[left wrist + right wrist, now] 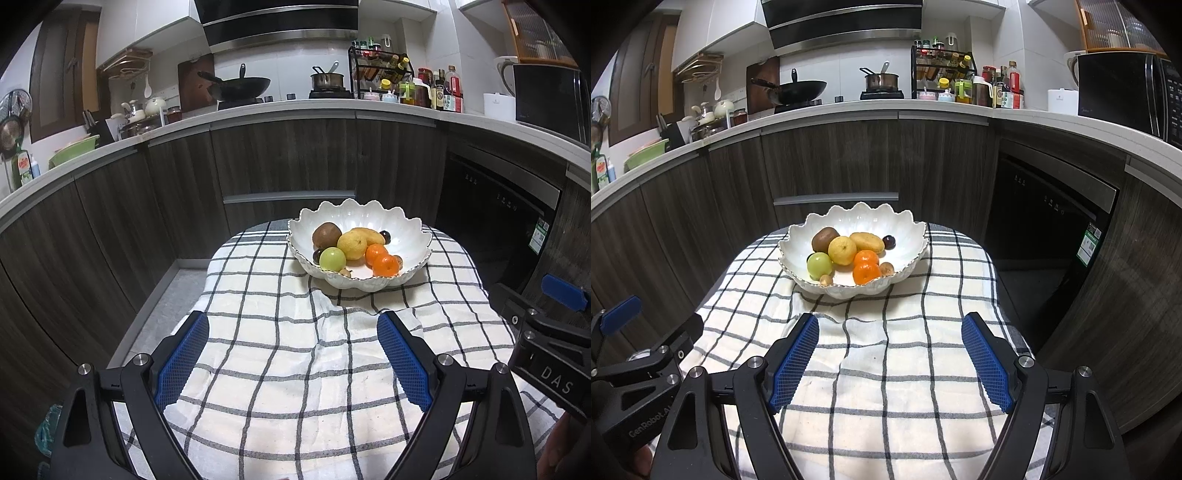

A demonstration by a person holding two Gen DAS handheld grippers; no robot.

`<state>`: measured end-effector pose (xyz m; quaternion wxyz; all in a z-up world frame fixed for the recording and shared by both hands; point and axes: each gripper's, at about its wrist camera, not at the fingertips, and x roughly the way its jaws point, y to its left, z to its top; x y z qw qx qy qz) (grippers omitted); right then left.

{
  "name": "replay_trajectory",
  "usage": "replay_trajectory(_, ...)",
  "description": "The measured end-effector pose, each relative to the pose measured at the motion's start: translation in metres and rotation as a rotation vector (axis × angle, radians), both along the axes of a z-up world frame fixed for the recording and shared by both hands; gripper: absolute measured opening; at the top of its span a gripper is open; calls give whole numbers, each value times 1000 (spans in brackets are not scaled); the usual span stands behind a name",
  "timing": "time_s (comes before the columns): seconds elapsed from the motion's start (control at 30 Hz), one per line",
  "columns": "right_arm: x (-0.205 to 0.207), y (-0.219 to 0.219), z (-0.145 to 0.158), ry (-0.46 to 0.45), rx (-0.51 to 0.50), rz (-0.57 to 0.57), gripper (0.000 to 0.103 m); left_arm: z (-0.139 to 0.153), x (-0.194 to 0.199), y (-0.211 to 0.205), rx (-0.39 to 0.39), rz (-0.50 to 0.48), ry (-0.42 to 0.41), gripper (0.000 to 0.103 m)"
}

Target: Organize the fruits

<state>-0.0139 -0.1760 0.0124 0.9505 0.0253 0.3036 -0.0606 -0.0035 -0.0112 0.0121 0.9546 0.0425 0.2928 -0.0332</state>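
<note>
A white scalloped bowl (402,229) (905,229) stands at the far end of a checked cloth. In it lie a brown kiwi (326,235) (825,238), a yellow lemon (351,245) (842,250), a yellow mango (867,241), a green apple (332,259) (819,266), two oranges (385,266) (865,272), dark grapes (889,242) and small brown fruits (886,268). My left gripper (292,354) is open and empty over the cloth, well short of the bowl. My right gripper (890,358) is open and empty, also short of the bowl.
The checked cloth (288,369) (886,387) covers a small table with wrinkles near the bowl. Dark kitchen cabinets (288,155) curve behind it, a dishwasher (1049,206) at right. The right gripper shows at the right edge of the left wrist view (554,332).
</note>
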Motion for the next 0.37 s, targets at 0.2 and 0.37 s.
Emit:
replay_trajectory(0.2, 0, 0, -2, 1, -1, 0, 80, -3, 4, 1, -20, -8, 27, 93)
replay_trajectory(0.37, 0, 1, -6, 9, 0, 1, 80, -3, 4, 3, -20, 0, 15, 98)
